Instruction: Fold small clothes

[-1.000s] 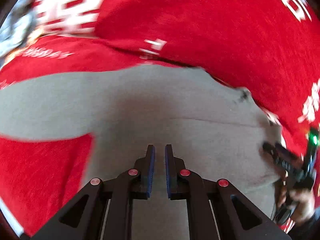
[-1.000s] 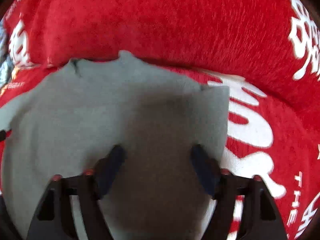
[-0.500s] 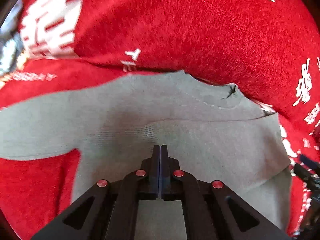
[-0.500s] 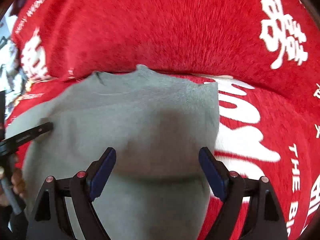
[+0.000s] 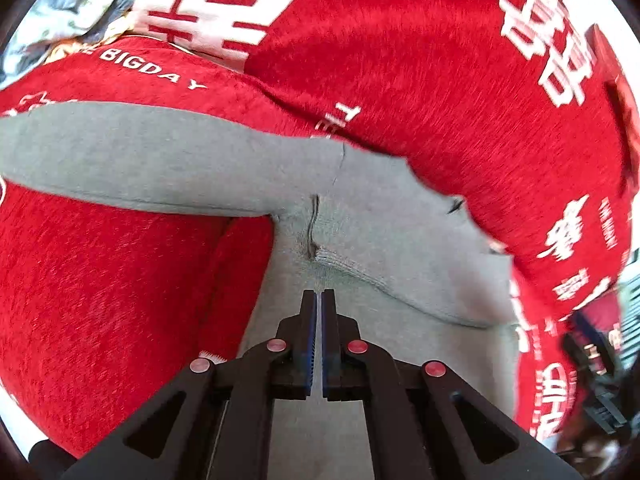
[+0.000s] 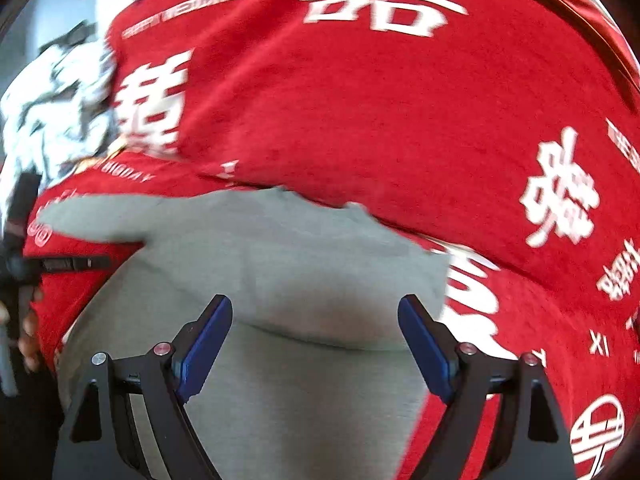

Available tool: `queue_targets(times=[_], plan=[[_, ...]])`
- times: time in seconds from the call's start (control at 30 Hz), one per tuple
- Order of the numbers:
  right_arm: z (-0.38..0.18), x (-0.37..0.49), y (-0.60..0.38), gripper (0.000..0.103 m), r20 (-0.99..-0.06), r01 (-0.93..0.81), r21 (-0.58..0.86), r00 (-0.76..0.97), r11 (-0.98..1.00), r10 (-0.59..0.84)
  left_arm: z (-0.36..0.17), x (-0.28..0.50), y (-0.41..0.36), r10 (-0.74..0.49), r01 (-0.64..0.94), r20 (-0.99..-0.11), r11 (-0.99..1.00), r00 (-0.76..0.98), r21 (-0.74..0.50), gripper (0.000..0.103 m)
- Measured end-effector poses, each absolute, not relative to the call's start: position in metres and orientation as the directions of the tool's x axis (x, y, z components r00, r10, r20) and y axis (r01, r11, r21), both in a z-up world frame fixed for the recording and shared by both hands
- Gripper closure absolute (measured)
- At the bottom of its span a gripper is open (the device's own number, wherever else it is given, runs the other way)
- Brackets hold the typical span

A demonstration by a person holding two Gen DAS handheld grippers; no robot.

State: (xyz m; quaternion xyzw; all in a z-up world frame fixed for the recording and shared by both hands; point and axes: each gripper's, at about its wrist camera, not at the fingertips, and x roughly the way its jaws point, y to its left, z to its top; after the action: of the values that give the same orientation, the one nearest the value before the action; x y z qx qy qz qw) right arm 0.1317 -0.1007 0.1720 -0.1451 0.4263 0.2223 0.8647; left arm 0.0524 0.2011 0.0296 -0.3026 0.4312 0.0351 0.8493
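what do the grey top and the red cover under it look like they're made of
Grey long-sleeved top: looks like soft matte knit, probably cotton jersey; ribbed edge band visible. Red cover with white lettering: fuzzy, plush pile, perhaps chenille or fleece; brushed fibres show.

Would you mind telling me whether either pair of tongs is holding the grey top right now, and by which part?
Nothing is held. The left tongs are shut with nothing between them, and the right tongs hang open above the grey top.
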Motion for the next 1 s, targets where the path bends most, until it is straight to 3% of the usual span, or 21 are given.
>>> queue_targets(times=[0.13,0.23,0.4,0.53,0.6,0.67,0.7,0.83,1.0], plan=[[0.173,0.113,-0.067,0.016,-0.809,-0.562,-0.013,0.492,0.827,0.321,0.016,0.043,0.209,-0.392,-0.267,-0.732,0.75,0.558,-0.605,0.102],[0.175,0.097,-0.055,0.016,-0.806,-0.587,-0.006,0.482,0.81,0.343,0.016,0.029,0.209,-0.456,-0.241,-0.668,0.69,0.588,-0.683,0.102],[0.182,0.075,-0.054,0.016,-0.802,-0.61,-0.008,0.477,0.792,0.359,0.03,0.008,0.206,-0.432,-0.204,-0.576,0.649,0.694,-0.733,0.103],[0.186,0.068,-0.059,0.016,-0.797,-0.599,0.005,0.481,0.801,0.365,0.047,0.004,0.194,-0.387,-0.212,-0.62,0.707,0.683,-0.675,0.103],[0.188,0.065,-0.062,0.016,-0.795,-0.593,0.021,0.478,0.805,0.373,0.05,0.007,0.188,-0.332,-0.282,-0.686,0.732,0.648,-0.62,0.09],[0.191,0.063,-0.063,0.016,-0.792,-0.591,0.022,0.482,0.806,0.375,0.047,0.009,0.185,-0.393,-0.254,-0.663,0.705,0.637,-0.662,0.012],[0.192,0.062,-0.063,0.016,-0.79,-0.592,0.024,0.482,0.806,0.378,0.047,0.007,0.184,-0.41,-0.231,-0.632,0.689,0.657,-0.687,0.0],[0.197,0.053,-0.059,0.015,-0.778,-0.609,0.02,0.489,0.793,0.395,0.049,0.001,0.185,-0.445,-0.226,-0.59,0.636,0.673,-0.738,0.0],[0.195,0.05,-0.06,0.016,-0.779,-0.613,0.024,0.484,0.789,0.399,0.05,0.003,0.204,-0.227,-0.34,-0.695,0.743,0.682,-0.576,0.0]])
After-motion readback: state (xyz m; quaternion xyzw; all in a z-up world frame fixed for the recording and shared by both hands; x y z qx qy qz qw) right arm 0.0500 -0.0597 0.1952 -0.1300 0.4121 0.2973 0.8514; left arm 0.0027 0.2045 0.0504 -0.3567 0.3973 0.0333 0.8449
